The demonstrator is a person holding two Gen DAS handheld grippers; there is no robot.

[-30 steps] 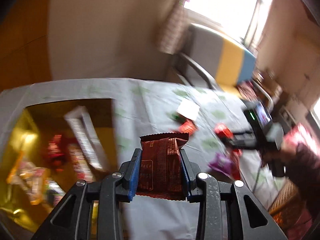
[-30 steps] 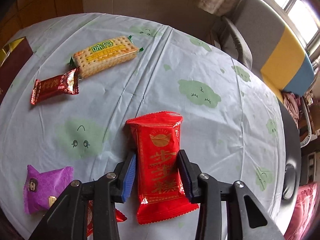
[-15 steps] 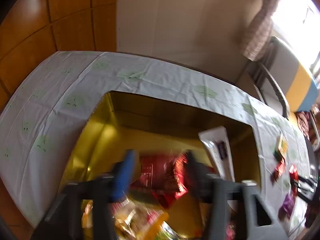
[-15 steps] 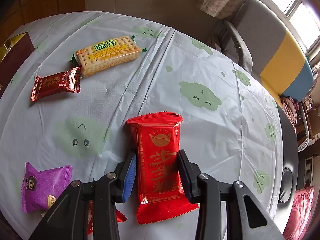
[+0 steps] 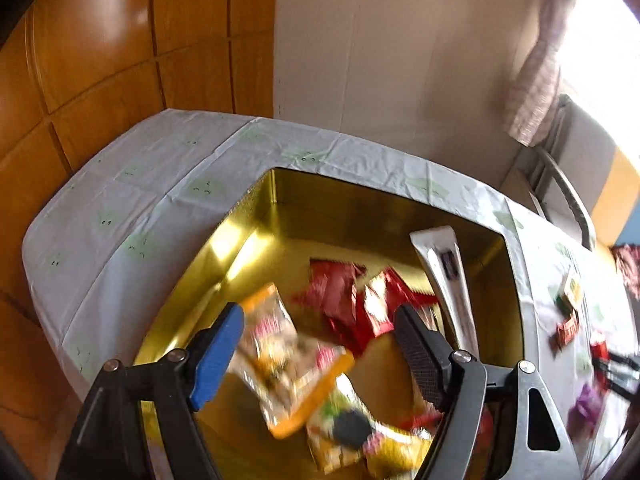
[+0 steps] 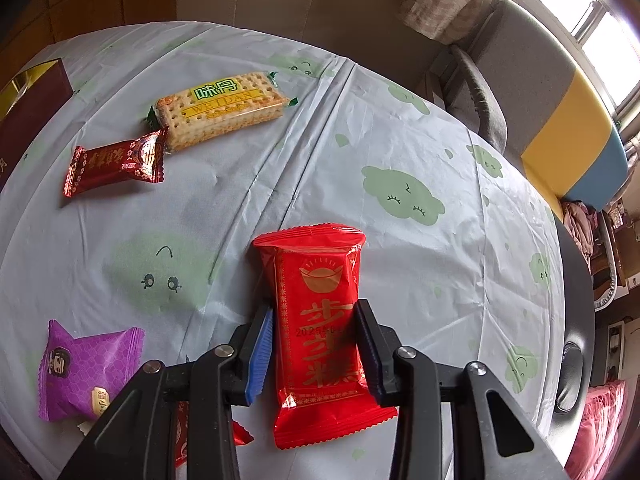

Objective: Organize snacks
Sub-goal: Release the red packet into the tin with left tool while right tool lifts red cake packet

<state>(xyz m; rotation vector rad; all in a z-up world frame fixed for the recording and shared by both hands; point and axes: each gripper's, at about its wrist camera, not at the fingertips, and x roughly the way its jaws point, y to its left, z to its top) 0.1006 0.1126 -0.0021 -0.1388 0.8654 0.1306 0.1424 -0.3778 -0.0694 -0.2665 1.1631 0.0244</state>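
The left gripper [image 5: 318, 338] is hanging over the gold box [image 5: 256, 216], its jaws standing wide apart with nothing between them; blurred snack packs [image 5: 288, 360] are lying in the box below. The right gripper [image 6: 314, 346] is clamping a red pack [image 6: 320, 320] by its sides, the pack's top sticking out past the fingertips above the tablecloth [image 6: 400, 120]. Crackers [image 6: 220, 108], a dark red pack [image 6: 116, 164] and a purple pack [image 6: 88, 368] are lying to its left.
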